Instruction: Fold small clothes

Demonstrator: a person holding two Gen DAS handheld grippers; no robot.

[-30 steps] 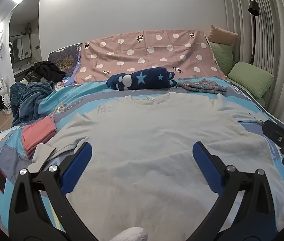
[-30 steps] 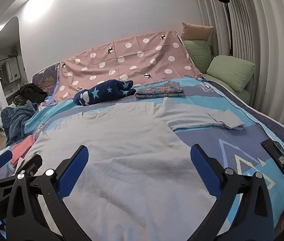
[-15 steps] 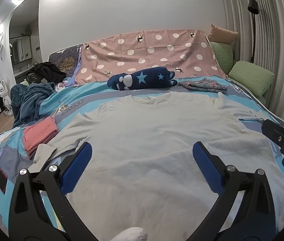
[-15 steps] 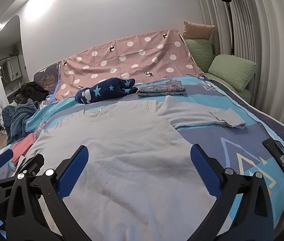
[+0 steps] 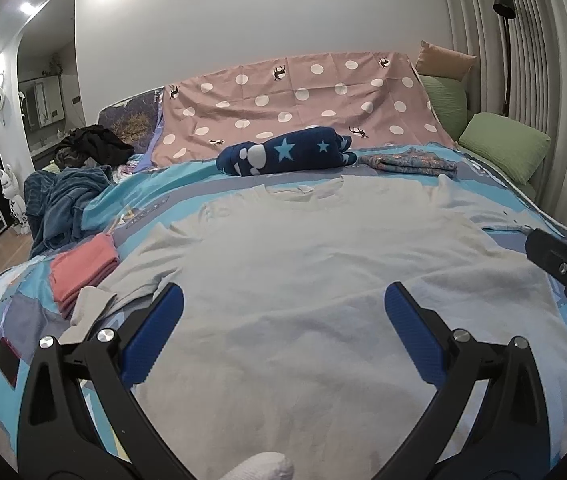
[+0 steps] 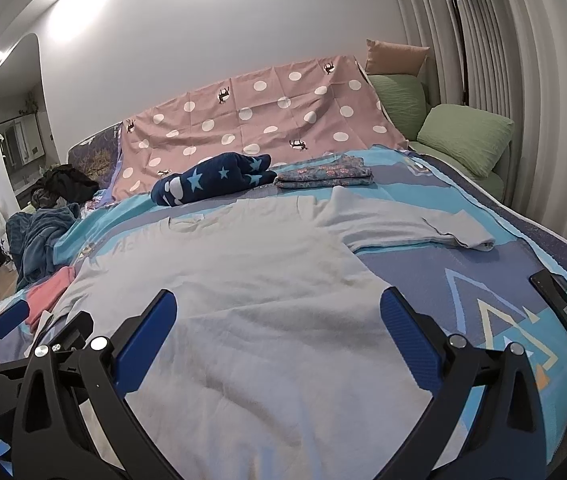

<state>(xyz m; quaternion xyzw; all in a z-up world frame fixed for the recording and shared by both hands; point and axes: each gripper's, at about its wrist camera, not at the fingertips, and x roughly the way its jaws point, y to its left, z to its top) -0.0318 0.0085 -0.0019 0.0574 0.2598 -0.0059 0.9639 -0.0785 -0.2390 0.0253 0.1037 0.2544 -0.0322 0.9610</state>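
Both tools up close first. Left gripper (image 5: 283, 334) hangs low over the hem end of the white t-shirt (image 5: 303, 280), fingers spread wide apart, nothing btwn the blue pads (image 5: 153, 338). Right gripper (image 6: 277, 338) same story: wide apart, empty, hovering over the shirt's lower right part, its right pad abt over the shirt's side edge. The two tools sit side by side, each poking into the edge of the other's view. A white-gloved fingertip (image 5: 261, 466) shows at the bottom of the left view, w/ more white glove at the right edge.

Shirt lies flat, front up, spread across the blue patterned bedspread (image 6: 483, 280), collar pointing away toward the headboard. Right sleeve (image 6: 423, 230) stretched out sideways, cuff a bit rumpled. Left sleeve bunched near a folded pink stack (image 5: 83, 270), w/ a small white piece (image 5: 91, 304) just beside that stack, touching or not I can't tell.

Right of the shirt, near the bed edge, a dark phone (image 6: 559, 306) lies flat, well apart from the fabric. Another dark flat thing (image 5: 5, 360) lies on the left edge.

Past the collar: a rolled navy star-print item (image 5: 287, 152) and a folded floral piece (image 5: 411, 162), side by side. Left side, a heap of dark blue blanket (image 5: 63, 200) and black clothes (image 5: 93, 146) behind it.

Farthest back, a pink polka-dot sheet (image 5: 295, 104) drapes over the headboard, green pillows (image 5: 503, 146) and a tan one (image 5: 445, 60) at right, a black floor lamp (image 5: 505, 0) against the curtain.
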